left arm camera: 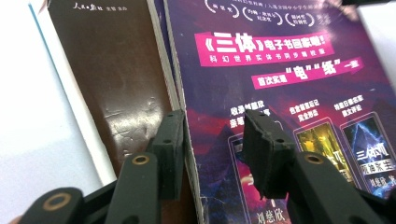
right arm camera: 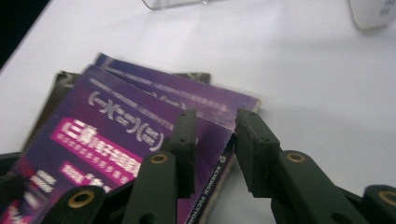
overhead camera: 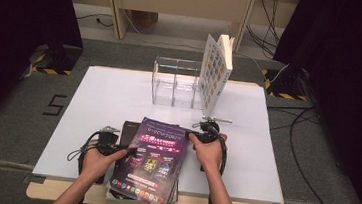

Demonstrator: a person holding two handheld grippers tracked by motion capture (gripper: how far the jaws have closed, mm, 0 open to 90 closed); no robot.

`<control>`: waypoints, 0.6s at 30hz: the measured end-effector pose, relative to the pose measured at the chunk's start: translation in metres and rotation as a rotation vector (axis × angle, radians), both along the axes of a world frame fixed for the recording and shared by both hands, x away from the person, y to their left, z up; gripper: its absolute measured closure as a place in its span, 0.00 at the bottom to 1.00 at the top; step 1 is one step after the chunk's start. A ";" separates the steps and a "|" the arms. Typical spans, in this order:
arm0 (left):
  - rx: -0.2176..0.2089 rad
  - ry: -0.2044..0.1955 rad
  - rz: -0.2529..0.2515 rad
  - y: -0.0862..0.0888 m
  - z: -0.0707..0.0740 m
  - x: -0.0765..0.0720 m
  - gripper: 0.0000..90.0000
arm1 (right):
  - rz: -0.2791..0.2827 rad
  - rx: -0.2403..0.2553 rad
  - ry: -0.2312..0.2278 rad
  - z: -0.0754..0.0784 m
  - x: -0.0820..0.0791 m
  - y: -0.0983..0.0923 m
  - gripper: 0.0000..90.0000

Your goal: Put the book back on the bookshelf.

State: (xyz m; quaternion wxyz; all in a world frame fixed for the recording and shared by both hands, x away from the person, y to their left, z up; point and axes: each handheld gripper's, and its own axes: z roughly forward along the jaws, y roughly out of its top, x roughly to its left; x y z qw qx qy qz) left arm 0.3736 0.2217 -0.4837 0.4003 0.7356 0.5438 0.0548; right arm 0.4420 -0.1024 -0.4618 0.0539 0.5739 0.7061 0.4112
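Observation:
A stack of books lies near the table's front edge. On top is a purple paperback point(overhead camera: 156, 160) point(left arm camera: 280, 70) point(right arm camera: 116, 135), turned askew. Under it lie a brown book point(overhead camera: 128, 129) point(left arm camera: 112, 70) and another purple book point(right arm camera: 187, 91). My left gripper point(overhead camera: 131, 150) point(left arm camera: 212, 126) is open across the top paperback's left edge, one jaw over the brown book and one over the purple cover. My right gripper point(overhead camera: 192, 134) point(right arm camera: 215, 126) is open around its far right corner, one jaw over the cover and the other beside the spine, with a gap showing.
A clear acrylic organiser point(overhead camera: 175, 84) stands at the back of the white sheet point(overhead camera: 109, 95). A book with a pale patterned cover point(overhead camera: 215, 72) stands upright at its right end. The stack overhangs the table's wooden front edge point(overhead camera: 60, 191). Cables trail from both grippers.

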 end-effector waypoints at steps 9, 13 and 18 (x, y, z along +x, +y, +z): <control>0.014 -0.012 0.017 -0.002 0.000 -0.003 0.68 | -0.002 0.057 -0.003 0.005 -0.002 0.001 0.74; 0.018 -0.011 0.017 -0.002 0.001 -0.003 0.68 | -0.006 0.078 0.015 0.004 -0.003 0.000 0.72; 0.030 -0.004 0.023 -0.004 0.002 -0.003 0.69 | -0.008 0.105 0.050 -0.001 -0.002 -0.004 0.71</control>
